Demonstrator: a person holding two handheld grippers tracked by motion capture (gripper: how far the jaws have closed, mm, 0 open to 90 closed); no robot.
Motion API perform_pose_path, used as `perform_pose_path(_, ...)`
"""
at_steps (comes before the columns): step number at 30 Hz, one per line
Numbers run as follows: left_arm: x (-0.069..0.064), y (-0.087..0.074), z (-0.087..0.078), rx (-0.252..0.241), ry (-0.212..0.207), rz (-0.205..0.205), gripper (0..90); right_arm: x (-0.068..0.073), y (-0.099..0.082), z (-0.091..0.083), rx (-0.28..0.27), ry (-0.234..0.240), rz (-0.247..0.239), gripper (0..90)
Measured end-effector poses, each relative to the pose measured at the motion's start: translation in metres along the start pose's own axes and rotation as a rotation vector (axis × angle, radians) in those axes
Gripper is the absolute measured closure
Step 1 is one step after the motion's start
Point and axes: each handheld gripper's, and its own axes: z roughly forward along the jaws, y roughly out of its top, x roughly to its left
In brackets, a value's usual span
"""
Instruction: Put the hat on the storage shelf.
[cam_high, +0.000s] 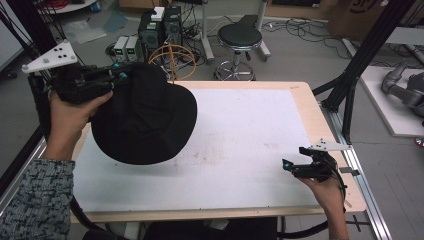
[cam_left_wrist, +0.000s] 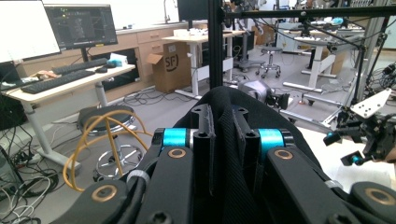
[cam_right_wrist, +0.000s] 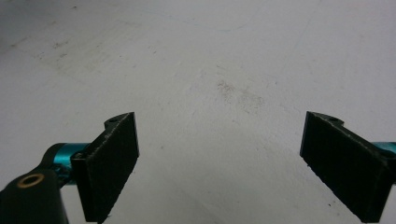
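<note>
High view: black hat (cam_high: 145, 117) pinched in left hand-held gripper (cam_high: 119, 76), apparently airborne.

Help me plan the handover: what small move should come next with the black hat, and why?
Probably bring the right gripper toward the black hat. Its jaws stand open and empty over the table, while the left gripper holds the hat by pinched fabric, off the table, brim hanging unsupported.
</note>
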Motion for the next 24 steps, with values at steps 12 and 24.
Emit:
perform_pose_path(12,0.016,0.028,0.008,-0.009,0.021,-0.004,80.9,0.000,-0.001,0.000,-0.002,0.004,-0.001,11.4)
perform_pose_path(24,0.034,0.047,0.026,-0.023,0.079,-0.001,80.9,0.000,-0.003,-0.002,-0.009,0.002,-0.001,11.4)
